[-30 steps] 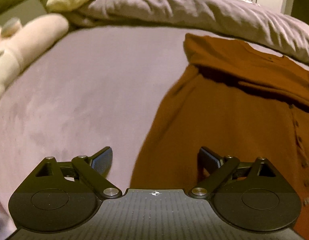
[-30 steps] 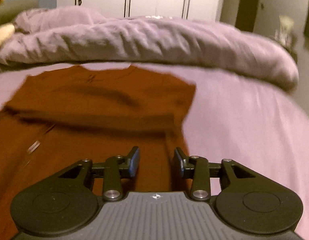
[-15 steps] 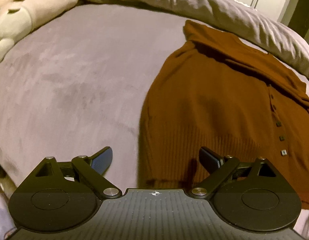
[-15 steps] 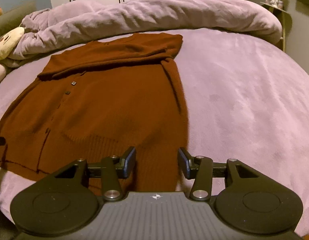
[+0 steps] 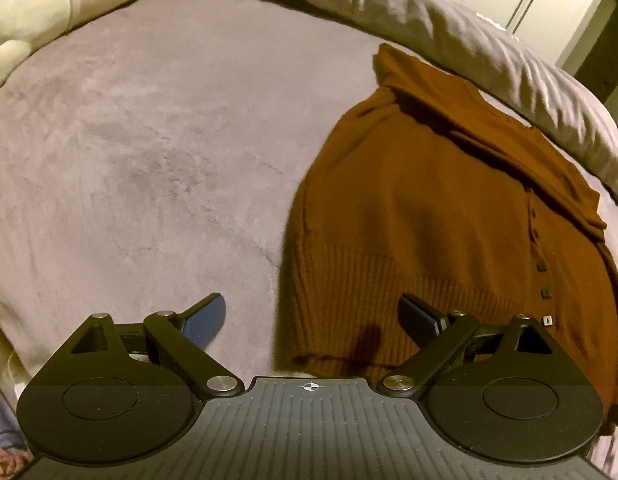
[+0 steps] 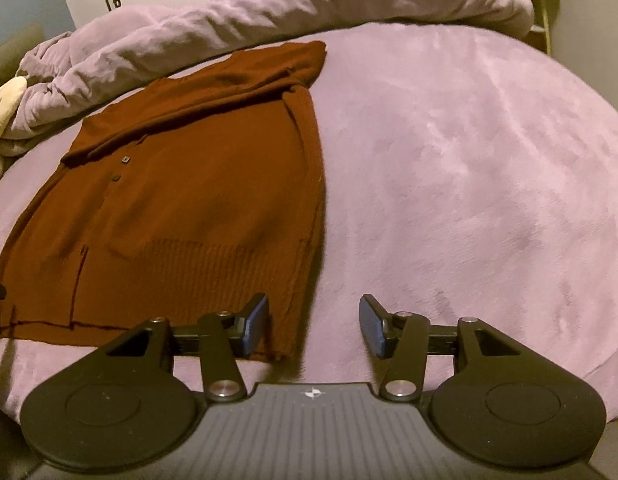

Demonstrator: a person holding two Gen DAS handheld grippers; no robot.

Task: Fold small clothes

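In the left wrist view, the left gripper [image 5: 311, 316] hangs released, its jaws spread wide with nothing pressed between them, above the near left corner of a rust-brown cardigan [image 5: 429, 216]. The cardigan lies flat on the bed [image 5: 149, 152] from the centre out to 3 o'clock; it is knitted, with a ribbed hem nearest the gripper, a row of small square buttons [image 5: 543, 280] at 3 o'clock and its top folded over at 1 o'clock. The bed cover is a soft, napped mauve plush. A rumpled duvet [image 5: 429, 12] runs across 12 to 2 o'clock, and a pale plush toy [image 5: 49, 8] sits at 10 o'clock. In the right wrist view, the right gripper [image 6: 313, 326] is opening, gripping nothing, its jaws straddling the cardigan's [image 6: 197, 200] near right corner; the cardigan stretches toward 10 o'clock, with the duvet [image 6: 309, 4] at 12.
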